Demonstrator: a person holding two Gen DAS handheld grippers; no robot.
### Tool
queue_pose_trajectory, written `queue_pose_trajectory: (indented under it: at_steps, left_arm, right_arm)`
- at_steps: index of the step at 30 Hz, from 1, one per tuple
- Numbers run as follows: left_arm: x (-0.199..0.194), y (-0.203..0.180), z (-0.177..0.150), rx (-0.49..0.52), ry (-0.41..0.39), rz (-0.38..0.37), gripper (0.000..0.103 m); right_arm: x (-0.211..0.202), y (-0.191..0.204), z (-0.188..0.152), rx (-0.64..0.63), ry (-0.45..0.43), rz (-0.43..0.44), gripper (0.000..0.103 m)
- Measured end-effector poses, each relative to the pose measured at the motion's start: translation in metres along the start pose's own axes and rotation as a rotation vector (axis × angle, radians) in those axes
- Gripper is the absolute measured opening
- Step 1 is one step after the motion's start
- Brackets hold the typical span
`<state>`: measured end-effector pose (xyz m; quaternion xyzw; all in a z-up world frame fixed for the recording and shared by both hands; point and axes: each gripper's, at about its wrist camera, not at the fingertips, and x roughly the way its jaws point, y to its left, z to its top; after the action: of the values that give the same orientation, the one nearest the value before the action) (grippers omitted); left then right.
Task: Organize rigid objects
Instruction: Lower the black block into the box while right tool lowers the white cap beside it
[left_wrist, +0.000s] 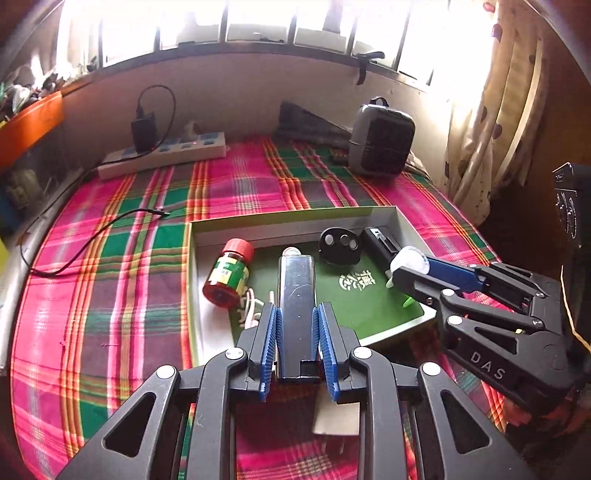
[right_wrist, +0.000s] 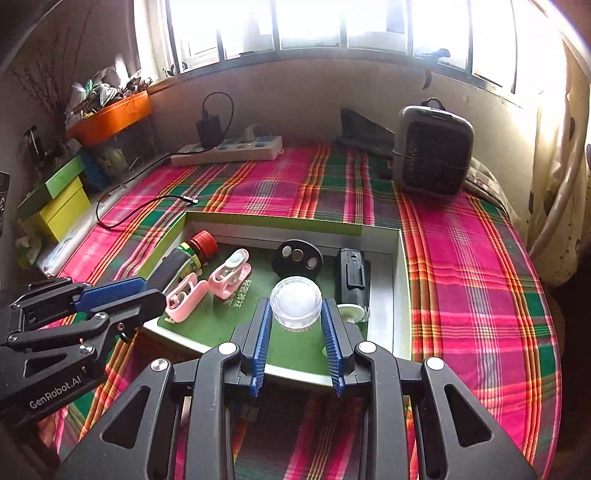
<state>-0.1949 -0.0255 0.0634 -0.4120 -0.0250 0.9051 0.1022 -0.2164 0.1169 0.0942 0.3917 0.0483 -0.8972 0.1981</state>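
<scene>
My left gripper (left_wrist: 297, 310) is shut on a long black flat bar (left_wrist: 296, 280), held over the near side of an open box (left_wrist: 291, 218) with a green floor. The right gripper (right_wrist: 295, 306) is shut on a small clear round jar (right_wrist: 295, 301) above the same box (right_wrist: 273, 221). Each gripper shows in the other view: the right gripper (left_wrist: 413, 269) at the right, the left gripper (right_wrist: 151, 290) at the left. Inside the box lie a red-capped bottle (right_wrist: 192, 251), two pink clips (right_wrist: 229, 273), a black disc (right_wrist: 297, 256) and a black block (right_wrist: 352, 280).
The box rests on a pink and green plaid cloth (left_wrist: 110, 295). At the back stand a power strip (left_wrist: 162, 155) with a charger and a dark heater (left_wrist: 382, 136). A loose cable (left_wrist: 92, 236) lies left of the box. An orange bin (right_wrist: 114, 118) and yellow-green boxes (right_wrist: 59, 206) sit far left.
</scene>
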Motion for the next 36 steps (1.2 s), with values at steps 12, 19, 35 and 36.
queue_pose_trajectory:
  at_steps: [12, 19, 35, 36]
  left_arm:
    - [0.033, -0.002, 0.006, -0.006, 0.043, 0.004, 0.022]
    - [0.041, -0.004, 0.004, 0.007, 0.058, 0.005, 0.022]
    - [0.053, -0.001, 0.000, 0.004, 0.083, 0.004, 0.022]
    - [0.054, -0.001, 0.001, 0.002, 0.084, 0.001, 0.022]
  right_arm:
    - [0.030, -0.008, 0.004, 0.007, 0.047, 0.018, 0.029]
    - [0.038, -0.007, 0.005, -0.004, 0.058, 0.037, 0.029]
    - [0.051, -0.001, 0.000, -0.053, 0.084, 0.021, 0.029]
    - [0.051, -0.001, 0.000, -0.053, 0.085, 0.022, 0.029]
